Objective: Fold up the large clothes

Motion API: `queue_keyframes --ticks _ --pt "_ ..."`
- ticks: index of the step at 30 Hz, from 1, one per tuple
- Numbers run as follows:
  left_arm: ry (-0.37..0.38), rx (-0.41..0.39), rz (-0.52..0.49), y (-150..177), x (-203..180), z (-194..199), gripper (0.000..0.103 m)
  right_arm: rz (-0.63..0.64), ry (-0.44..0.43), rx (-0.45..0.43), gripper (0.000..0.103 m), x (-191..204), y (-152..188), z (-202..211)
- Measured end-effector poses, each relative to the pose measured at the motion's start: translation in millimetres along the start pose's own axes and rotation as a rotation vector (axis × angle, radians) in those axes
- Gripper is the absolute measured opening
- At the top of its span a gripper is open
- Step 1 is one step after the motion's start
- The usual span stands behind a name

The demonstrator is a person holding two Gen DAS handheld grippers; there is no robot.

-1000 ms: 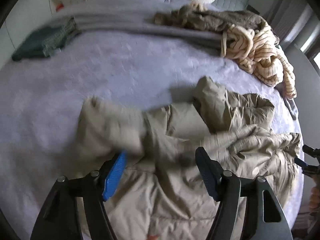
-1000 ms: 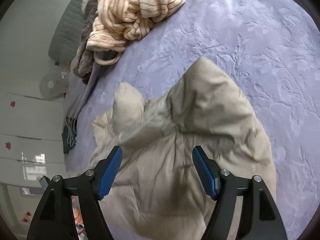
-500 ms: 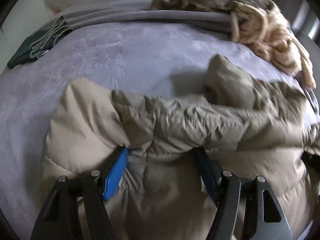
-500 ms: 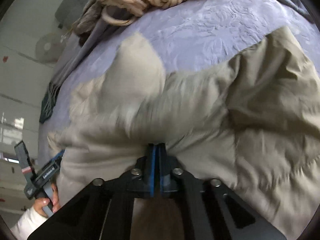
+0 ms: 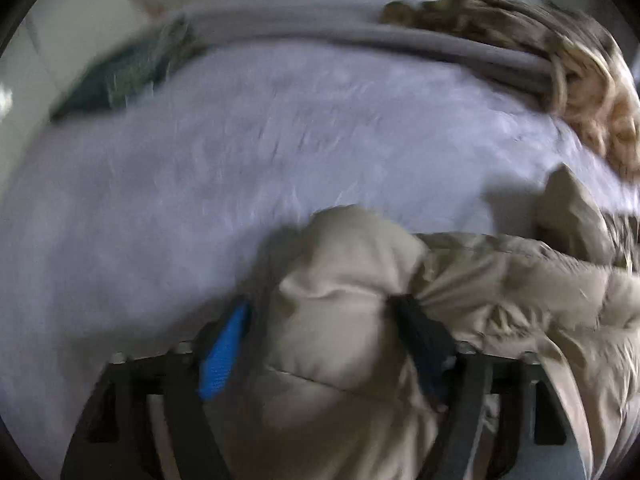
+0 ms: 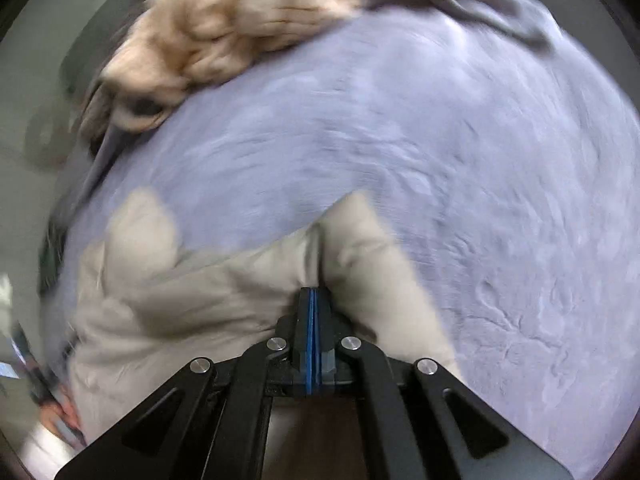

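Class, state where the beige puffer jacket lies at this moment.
The beige puffer jacket lies at the near edge of the purple bedspread, pinched by the right gripper; the left gripper straddles a bunched fold.

Both views are smeared with motion blur, so the pile of clothes (image 6: 224, 28) behind the beige coat (image 5: 352, 320) is just mush, the coat runs off the bottom edge, and it hides the left gripper's (image 5: 320, 320) right finger.
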State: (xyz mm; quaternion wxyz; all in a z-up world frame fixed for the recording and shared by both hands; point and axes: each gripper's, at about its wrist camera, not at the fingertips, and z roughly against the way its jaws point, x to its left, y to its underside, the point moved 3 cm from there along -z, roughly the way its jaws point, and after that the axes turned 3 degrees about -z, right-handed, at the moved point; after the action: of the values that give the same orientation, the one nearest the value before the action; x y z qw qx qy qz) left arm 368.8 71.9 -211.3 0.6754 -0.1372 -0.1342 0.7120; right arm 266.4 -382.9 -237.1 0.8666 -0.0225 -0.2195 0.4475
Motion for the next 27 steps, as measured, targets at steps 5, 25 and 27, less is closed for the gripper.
queue_keyframes --ticks 5,25,27 --pt "-0.013 0.031 0.03 -5 -7 -16 0.091 -0.091 -0.011 -0.004 0.0 -18 -4 -31" --pt "0.057 0.023 -0.054 95 -7 142 0.091 -0.087 -0.084 0.04 0.006 -4 138 88" --pt "0.077 0.034 -0.048 110 -8 149 0.091 -0.104 -0.096 0.048 0.006 -5 155 93"
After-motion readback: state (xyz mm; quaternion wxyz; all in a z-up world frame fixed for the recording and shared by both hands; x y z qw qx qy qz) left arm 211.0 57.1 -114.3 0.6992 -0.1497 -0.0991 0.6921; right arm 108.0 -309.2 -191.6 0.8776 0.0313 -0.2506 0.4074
